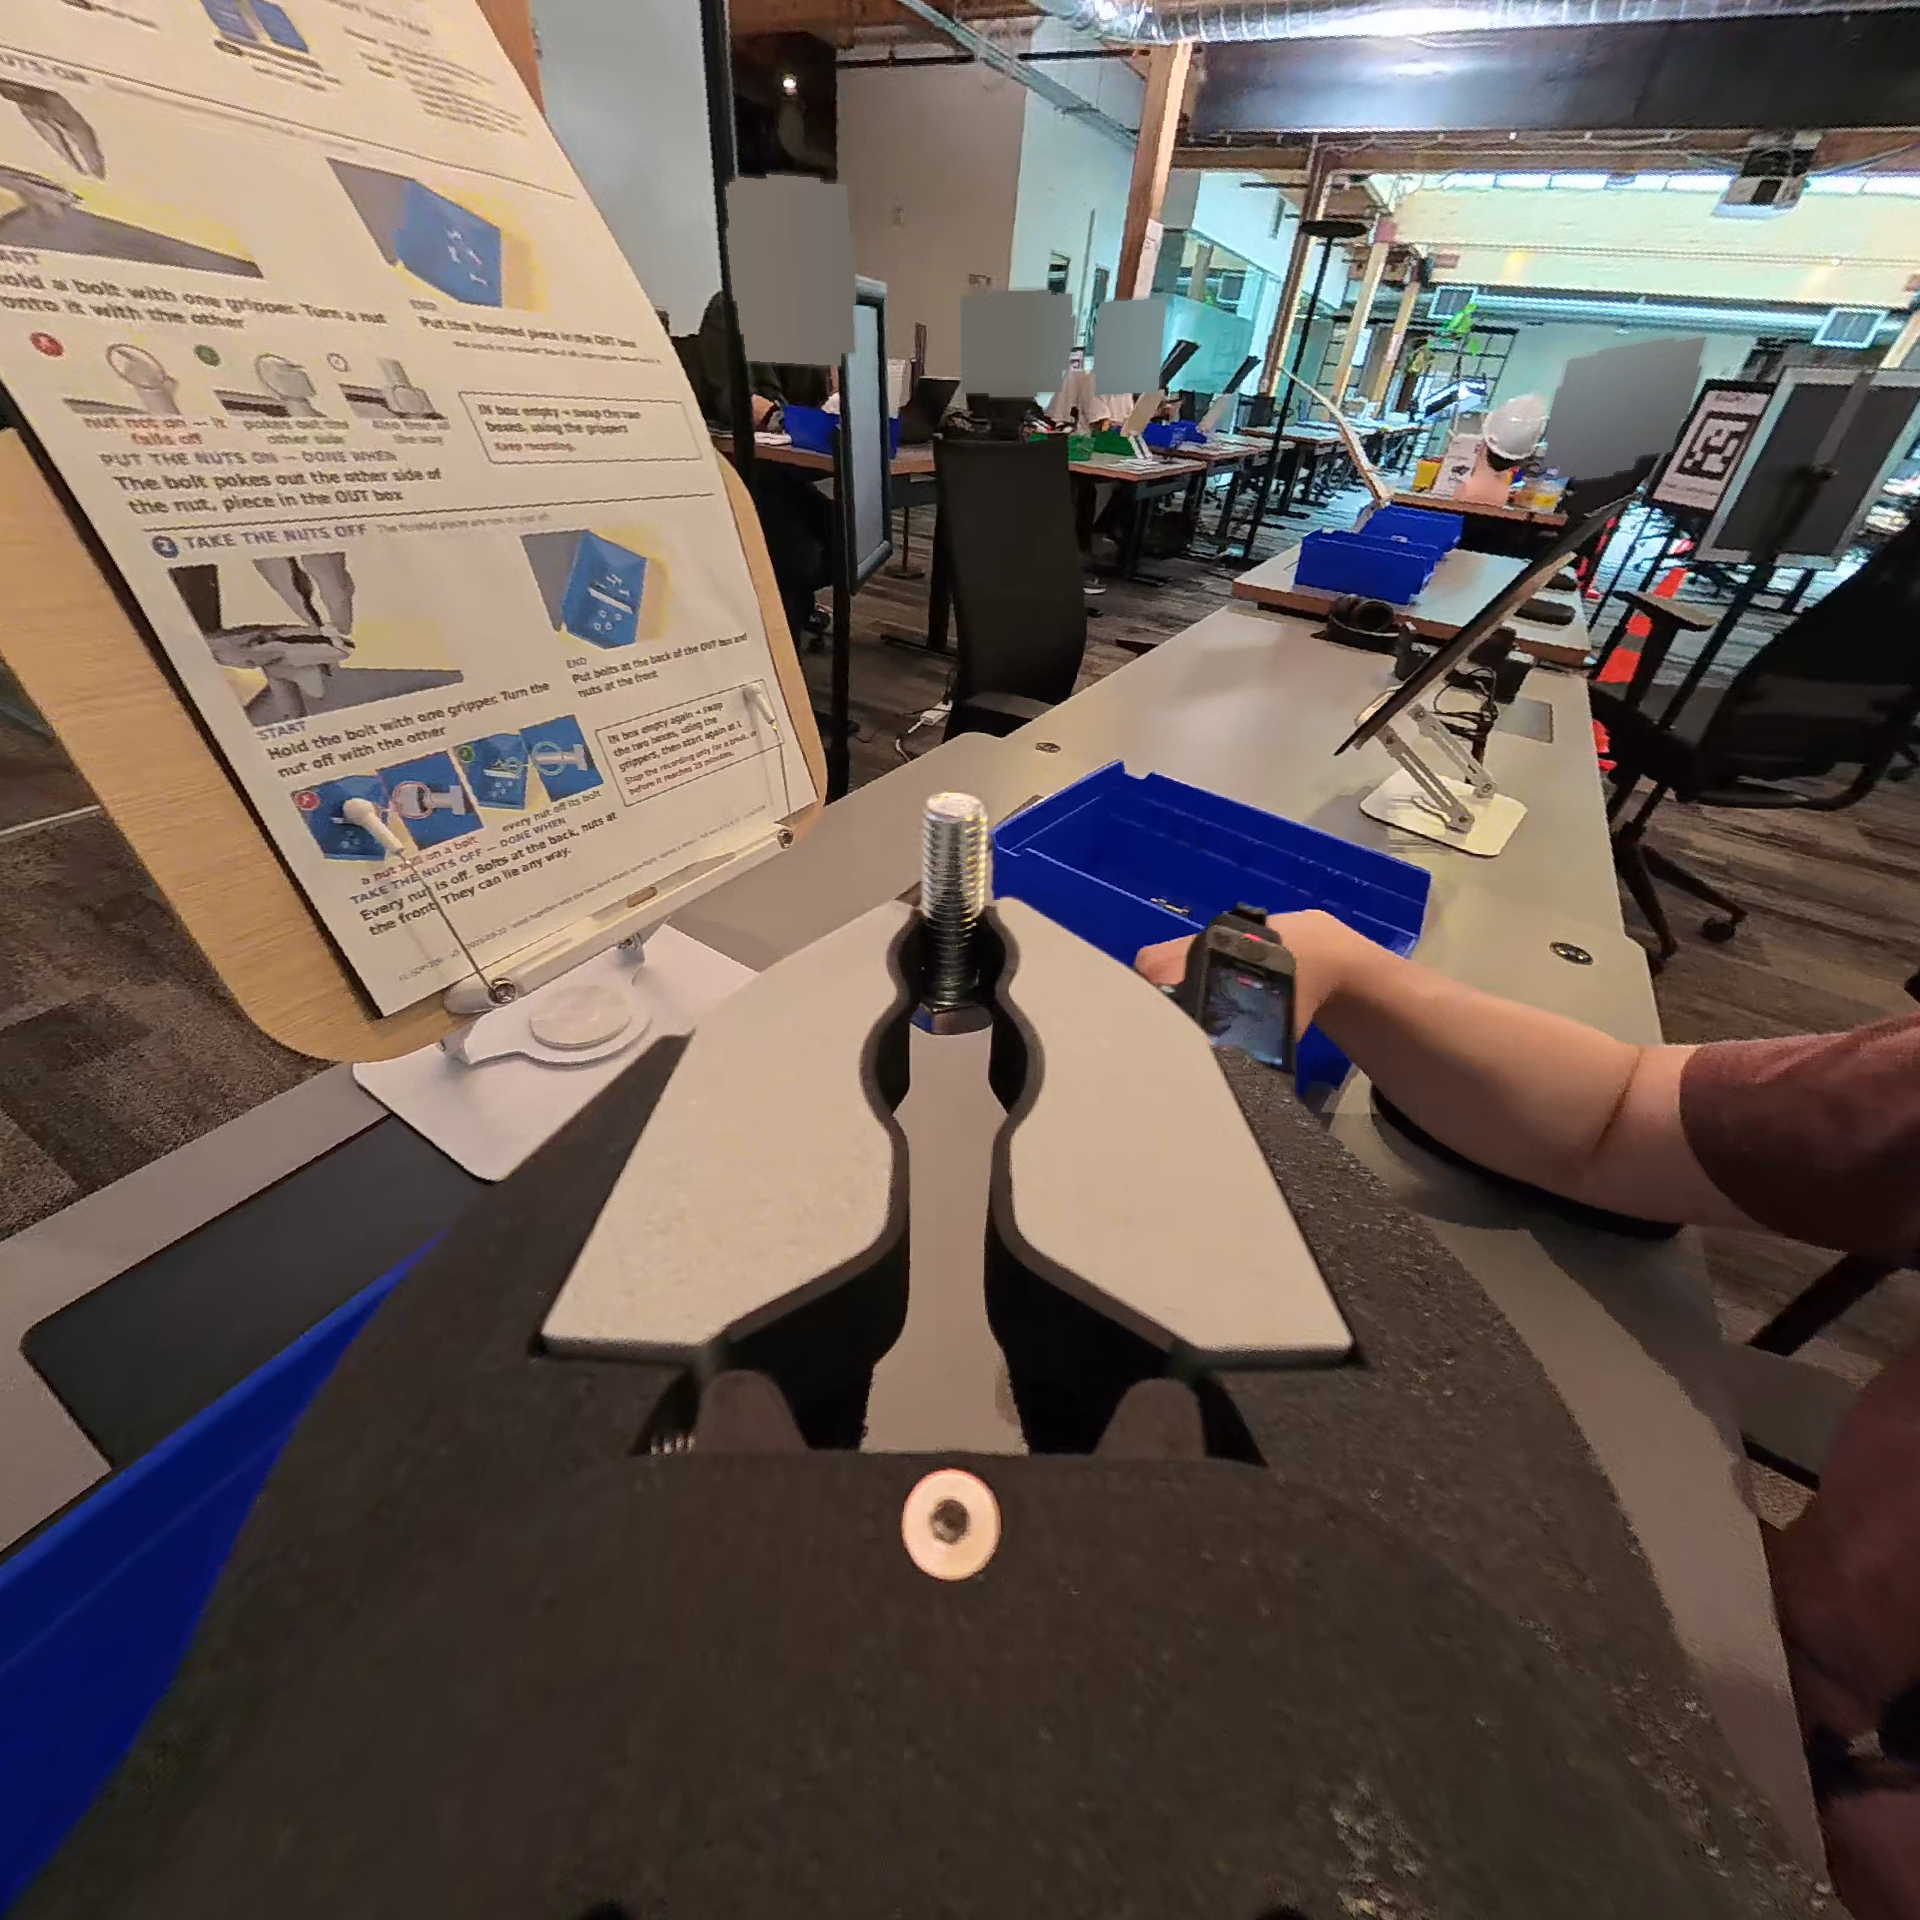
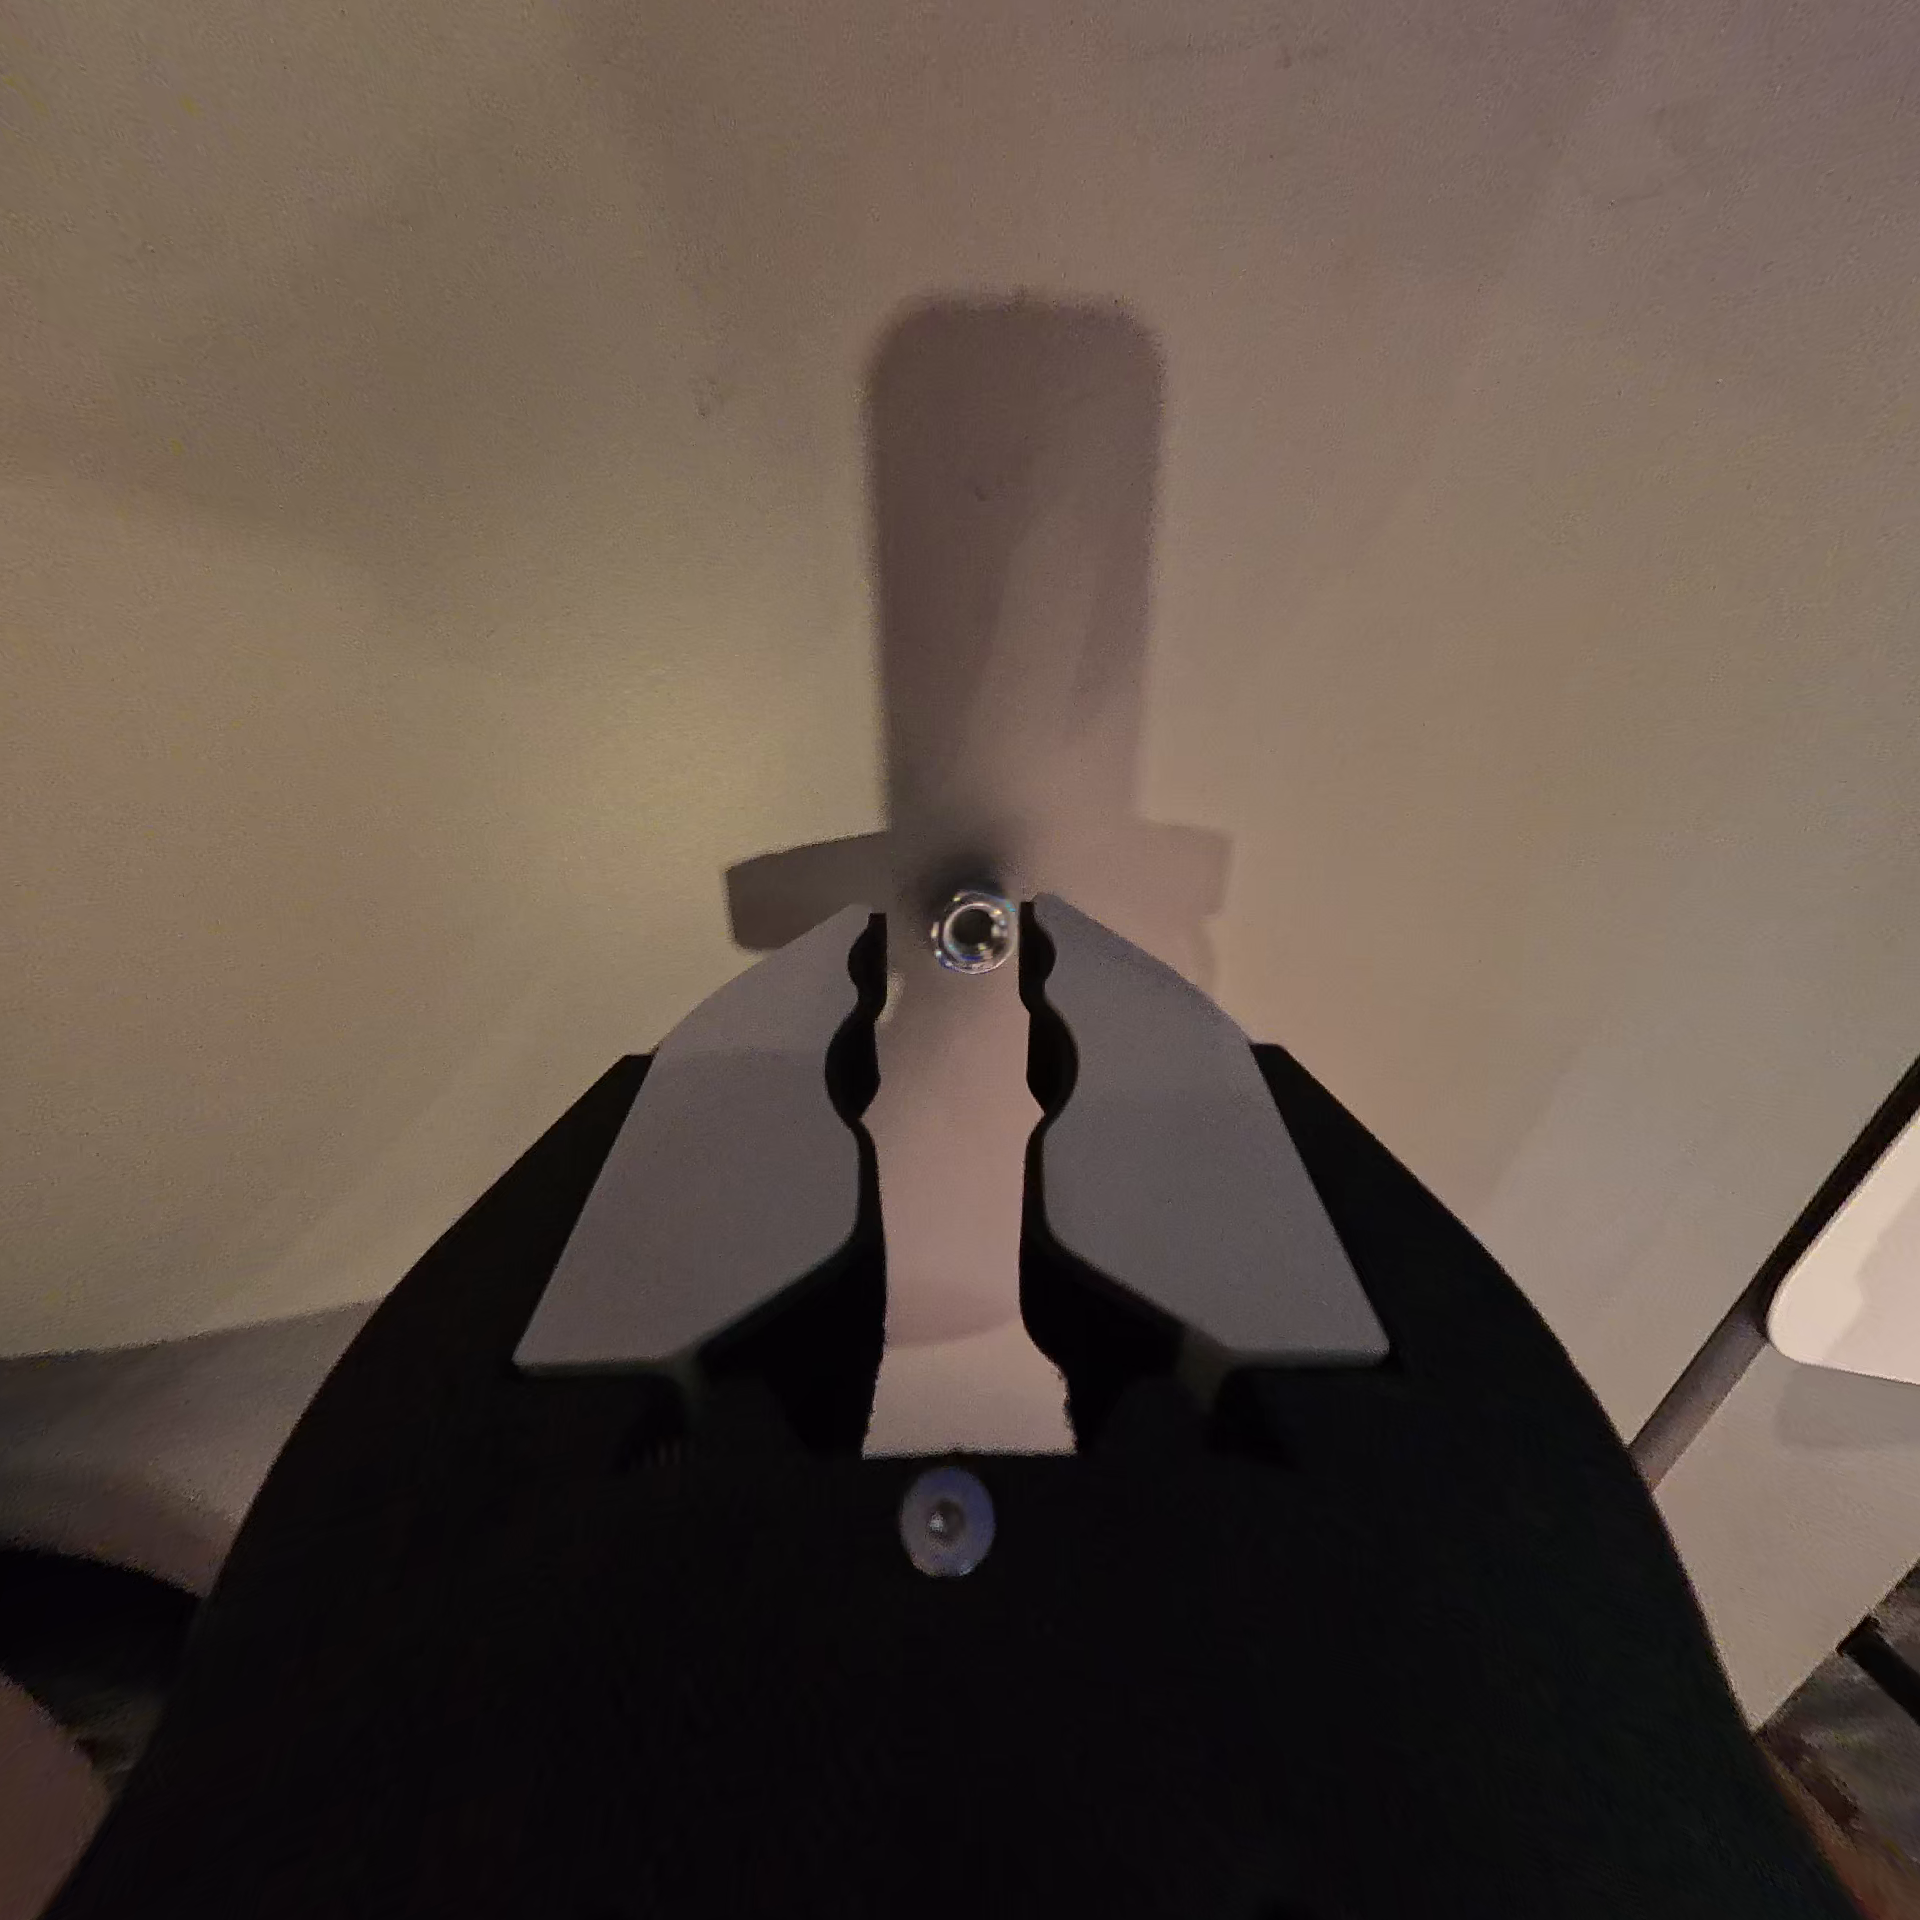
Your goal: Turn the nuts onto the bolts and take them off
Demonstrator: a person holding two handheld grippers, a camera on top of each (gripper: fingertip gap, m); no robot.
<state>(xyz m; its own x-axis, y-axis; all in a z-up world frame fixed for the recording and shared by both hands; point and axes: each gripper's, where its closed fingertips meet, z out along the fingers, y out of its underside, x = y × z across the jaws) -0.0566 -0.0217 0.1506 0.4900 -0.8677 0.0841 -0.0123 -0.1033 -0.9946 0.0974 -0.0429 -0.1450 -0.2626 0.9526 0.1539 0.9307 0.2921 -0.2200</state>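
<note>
The left gripper [image 1: 951, 971] is closed on a bolt [image 1: 953, 883]; the jaws clamp the lower shank just above the hex head, and the threaded end stands out forward past the fingertips, bare, with no nut on it. Taking this bolt as landmark: a blue bin [image 1: 1205, 862] lies just behind it and to its right on the grey table [image 1: 1247, 707]; an instruction sheet [image 1: 343, 499] on a stand rises to its left; a person's forearm [image 1: 1455, 1081] reaches toward the bin on its right.

The right gripper [image 2: 958, 935] is parted only a little; a small nut [image 2: 972, 937] sits between the tips, lying on a pale surface [image 2: 416, 623], its hole facing the camera. I cannot tell whether the fingers already touch it.

I judge that the nut is being picked up, and the right gripper is the nearer one. For threading, the hole axis of the nut must come in line with the long axis of the bolt.
</note>
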